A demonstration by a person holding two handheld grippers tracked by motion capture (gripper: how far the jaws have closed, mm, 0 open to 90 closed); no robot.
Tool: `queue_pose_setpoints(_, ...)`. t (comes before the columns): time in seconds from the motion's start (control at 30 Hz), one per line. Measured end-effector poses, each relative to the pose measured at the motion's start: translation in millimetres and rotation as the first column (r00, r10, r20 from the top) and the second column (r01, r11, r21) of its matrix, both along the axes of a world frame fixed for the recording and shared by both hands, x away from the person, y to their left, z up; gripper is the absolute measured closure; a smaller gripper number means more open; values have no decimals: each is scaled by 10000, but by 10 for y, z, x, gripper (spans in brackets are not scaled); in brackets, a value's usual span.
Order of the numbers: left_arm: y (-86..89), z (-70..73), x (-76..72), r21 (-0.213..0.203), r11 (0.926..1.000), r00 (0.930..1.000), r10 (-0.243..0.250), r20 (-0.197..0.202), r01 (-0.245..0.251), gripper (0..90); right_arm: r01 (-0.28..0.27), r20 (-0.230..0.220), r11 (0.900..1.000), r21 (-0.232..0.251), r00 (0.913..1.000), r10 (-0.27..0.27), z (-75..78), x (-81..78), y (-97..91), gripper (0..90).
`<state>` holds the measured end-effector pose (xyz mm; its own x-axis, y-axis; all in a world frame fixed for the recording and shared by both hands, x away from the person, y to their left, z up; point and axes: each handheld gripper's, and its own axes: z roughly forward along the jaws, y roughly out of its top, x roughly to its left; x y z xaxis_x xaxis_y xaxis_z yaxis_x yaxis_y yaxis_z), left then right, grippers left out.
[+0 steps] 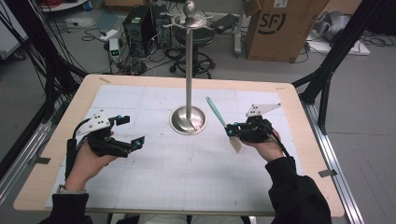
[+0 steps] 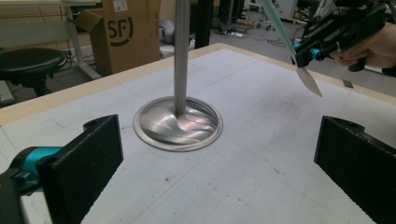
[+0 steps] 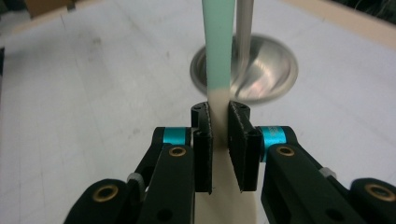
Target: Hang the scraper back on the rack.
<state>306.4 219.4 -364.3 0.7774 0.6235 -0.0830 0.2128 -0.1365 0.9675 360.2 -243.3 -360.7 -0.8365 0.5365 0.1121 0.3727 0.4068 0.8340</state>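
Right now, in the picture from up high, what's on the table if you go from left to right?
left gripper → metal stand → green-handled spatula → right gripper

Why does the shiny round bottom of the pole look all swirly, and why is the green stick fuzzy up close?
Left gripper view: the steel base mirrors room light as swirled glare. Right gripper view: the spatula, clamped in the right tool, sits very near the lens, so its green handle and the base behind blur.
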Motion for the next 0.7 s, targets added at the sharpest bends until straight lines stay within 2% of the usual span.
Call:
queue_pose_setpoints(0.17,3,3,-1,19,10000,10000,-36,11,36,17,133,510,9950,991,9985,-184,89,-4,-13,806)
queue_pose_setpoints(0.23,2,2,-2,25,10000,10000,-22,6,22,17,30,732,9899,1421,9972,-135,137,-1,-19,806)
queue_pose_setpoints(0.3,6,5,-3,41,10000,10000,-37,17,37,17,56,1174,9854,1701,9928,-259,191,-1,-29,806)
queue_pose_setpoints(0.37,7,6,-3,27,10000,10000,-29,16,28,17,113,1416,9804,1964,9891,-398,255,4,-34,806)
queue_pose_setpoints(0.47,7,5,-4,35,10000,10000,-36,11,36,17,220,1586,9711,2375,9855,-611,368,20,-22,806)
queue_pose_setpoints(0.6,7,3,-8,18,10000,10000,-23,7,23,17,364,2098,9669,2525,9735,-915,546,41,38,806)
queue_pose_setpoints(0.7,19,7,-14,-43,10000,10000,-31,20,31,17,507,2311,9634,2631,9662,-1140,670,72,95,806)
